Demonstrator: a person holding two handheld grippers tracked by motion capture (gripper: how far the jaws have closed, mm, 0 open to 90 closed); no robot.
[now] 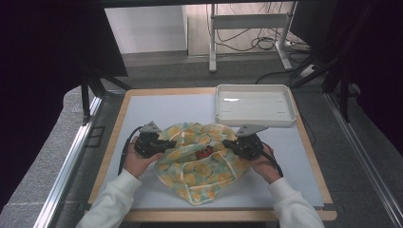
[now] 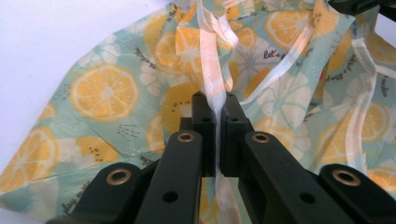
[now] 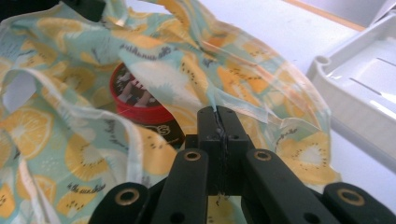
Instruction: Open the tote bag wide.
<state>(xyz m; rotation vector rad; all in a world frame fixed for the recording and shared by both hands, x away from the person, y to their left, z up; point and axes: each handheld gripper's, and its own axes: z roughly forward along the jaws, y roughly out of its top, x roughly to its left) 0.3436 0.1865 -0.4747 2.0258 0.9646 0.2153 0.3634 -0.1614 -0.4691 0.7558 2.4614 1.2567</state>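
A cloth bag (image 1: 199,164) printed with lemon and orange slices lies in the middle of the white table mat. Inside its mouth sits a round tub with a red rim (image 3: 136,100), seen as a red patch (image 1: 204,152) from above. My left gripper (image 1: 161,146) is shut on the bag's left edge; its jaws pinch a pale hem strip (image 2: 212,70). On the other side, my right gripper (image 1: 229,145) is shut on the bag's rim (image 3: 219,106). Both hold the mouth apart.
A white plastic tray (image 1: 255,105) stands at the back right of the table, close to my right gripper, and its rim (image 3: 355,79) shows beside the bag. A wooden table edge (image 1: 114,137) borders the mat. Metal frame legs and cables lie on the floor beyond.
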